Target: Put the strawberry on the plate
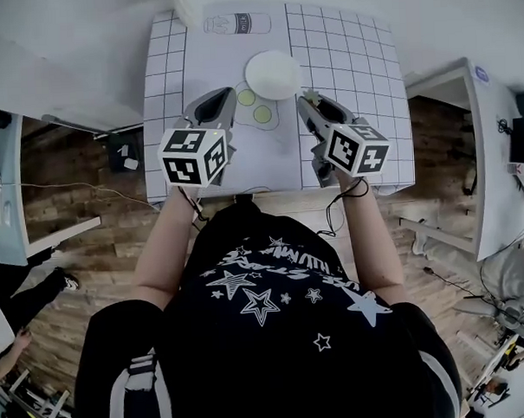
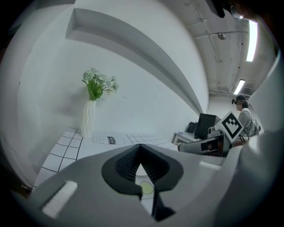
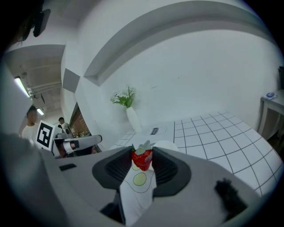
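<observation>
The red strawberry with a green leafy cap (image 3: 142,158) is clamped leaf-up between the right claw (image 3: 142,165) pads, presumably for setting down upright; just beyond the tips lies the round white plate (image 3: 167,145); the left claw (image 2: 141,155) alongside is closed, empty; the white grid-printed tabletop (image 1: 350,53) is backed by a plain wall.

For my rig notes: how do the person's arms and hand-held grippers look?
Left hand-held gripper and right hand-held gripper: grey, black ribbed pads, a white cube with black square markers, black cables. Worn: black short-sleeved shirt with white stars.
</observation>
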Tool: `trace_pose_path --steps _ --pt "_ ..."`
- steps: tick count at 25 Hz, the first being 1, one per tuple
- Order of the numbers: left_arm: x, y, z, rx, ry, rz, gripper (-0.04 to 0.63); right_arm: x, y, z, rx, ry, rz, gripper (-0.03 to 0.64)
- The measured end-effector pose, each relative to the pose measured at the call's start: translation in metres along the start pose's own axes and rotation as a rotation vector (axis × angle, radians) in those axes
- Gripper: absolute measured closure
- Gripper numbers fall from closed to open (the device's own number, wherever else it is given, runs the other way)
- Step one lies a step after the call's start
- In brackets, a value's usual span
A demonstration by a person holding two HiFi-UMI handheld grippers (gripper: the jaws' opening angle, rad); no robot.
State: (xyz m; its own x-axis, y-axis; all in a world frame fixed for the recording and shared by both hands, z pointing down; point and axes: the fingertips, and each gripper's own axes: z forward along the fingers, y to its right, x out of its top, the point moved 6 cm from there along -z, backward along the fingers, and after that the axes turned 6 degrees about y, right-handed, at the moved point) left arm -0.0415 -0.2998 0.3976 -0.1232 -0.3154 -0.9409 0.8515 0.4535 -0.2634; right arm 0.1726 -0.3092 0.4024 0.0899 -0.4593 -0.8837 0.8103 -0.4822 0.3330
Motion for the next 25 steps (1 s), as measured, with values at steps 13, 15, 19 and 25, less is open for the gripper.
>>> trace_pose_path --steps 13,15,19,25 --pt "-0.002 -0.035 0.039 0.005 -0.03 -0.013 0.586 0.003 0.024 0.063 -0.015 -0.087 -0.015 0.469" --pt "-0.004 -0.039 0.045 0.023 -0.038 -0.01 0.586 0.0 0.029 0.075 -0.002 -0.105 -0.024 0.468" --pt "-0.006 -0.045 0.057 0.061 -0.044 -0.028 0.586 -0.008 0.039 0.099 0.02 -0.161 -0.06 0.468" --pt "-0.014 -0.053 0.068 0.101 -0.076 -0.035 0.586 -0.023 0.044 0.131 0.056 -0.242 -0.101 0.468"
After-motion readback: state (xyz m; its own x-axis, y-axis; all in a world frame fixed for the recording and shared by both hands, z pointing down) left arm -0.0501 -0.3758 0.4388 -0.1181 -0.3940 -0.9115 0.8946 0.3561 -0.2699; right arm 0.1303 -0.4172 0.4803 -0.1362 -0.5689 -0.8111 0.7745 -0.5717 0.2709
